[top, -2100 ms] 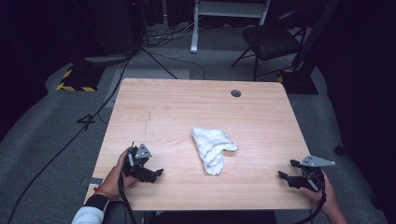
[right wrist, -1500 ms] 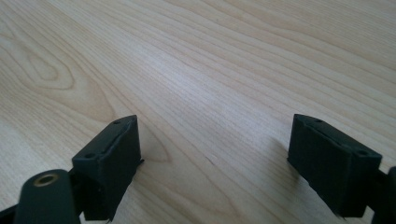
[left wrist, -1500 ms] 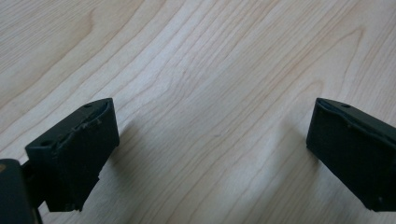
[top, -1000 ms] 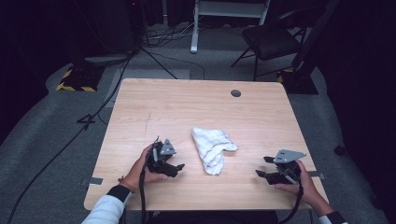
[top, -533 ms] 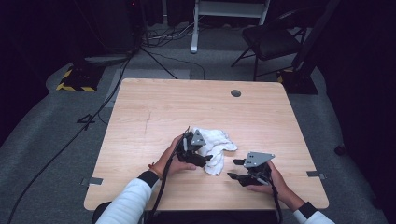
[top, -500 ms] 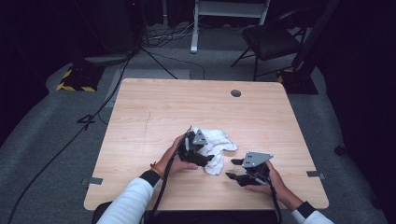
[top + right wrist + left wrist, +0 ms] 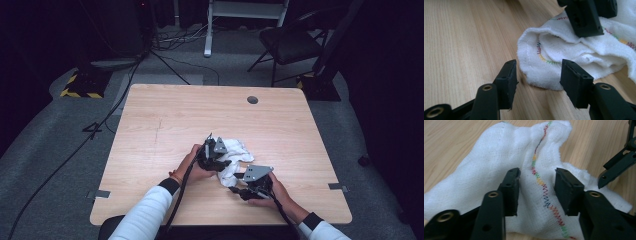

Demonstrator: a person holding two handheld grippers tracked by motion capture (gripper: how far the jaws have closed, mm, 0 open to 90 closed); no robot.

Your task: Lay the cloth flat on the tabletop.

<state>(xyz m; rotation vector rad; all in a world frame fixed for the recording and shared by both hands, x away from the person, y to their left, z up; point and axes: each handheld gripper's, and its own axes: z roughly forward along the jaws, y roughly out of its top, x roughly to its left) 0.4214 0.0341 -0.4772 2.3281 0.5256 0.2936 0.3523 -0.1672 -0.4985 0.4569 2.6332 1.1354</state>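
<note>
My left gripper [image 7: 537,192] at frame centre, jaws just closing around a ridge of white cloth [image 7: 499,157], my right gripper [image 7: 537,85] half-open, closing, at its hem, 2 grippers close together.

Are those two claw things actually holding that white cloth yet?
Not clearly. The left gripper has its jaws, just closing, astride a fold of the white cloth; the right gripper is open at its edge.
</note>
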